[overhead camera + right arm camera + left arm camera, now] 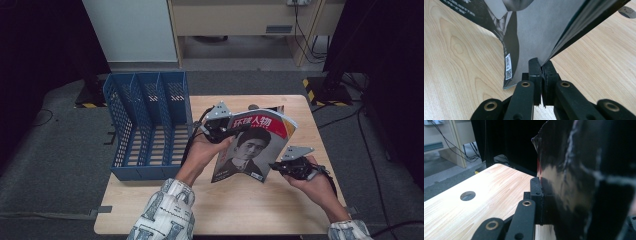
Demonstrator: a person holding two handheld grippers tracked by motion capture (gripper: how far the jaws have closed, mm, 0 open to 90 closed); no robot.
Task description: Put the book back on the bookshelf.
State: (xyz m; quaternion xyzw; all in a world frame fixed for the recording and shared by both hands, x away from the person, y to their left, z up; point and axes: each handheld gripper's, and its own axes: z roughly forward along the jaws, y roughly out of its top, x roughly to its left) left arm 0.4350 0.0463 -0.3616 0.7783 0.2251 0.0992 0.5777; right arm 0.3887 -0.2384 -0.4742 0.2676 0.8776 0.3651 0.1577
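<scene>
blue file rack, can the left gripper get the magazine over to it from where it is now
Probably yes: the blue file rack stands just beside the left gripper, slots open, though the right gripper also clamps the magazine.

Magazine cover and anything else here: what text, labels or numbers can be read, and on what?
"环球人物": large characters on the red band across the top of the magazine cover, high view.
Barcode with small print beside it: low on the cover in the right gripper view, too small to read.
Lines of small print at the cover's lower edge: blurred, unreadable.
Nothing to read on the blue file rack or the table.
</scene>
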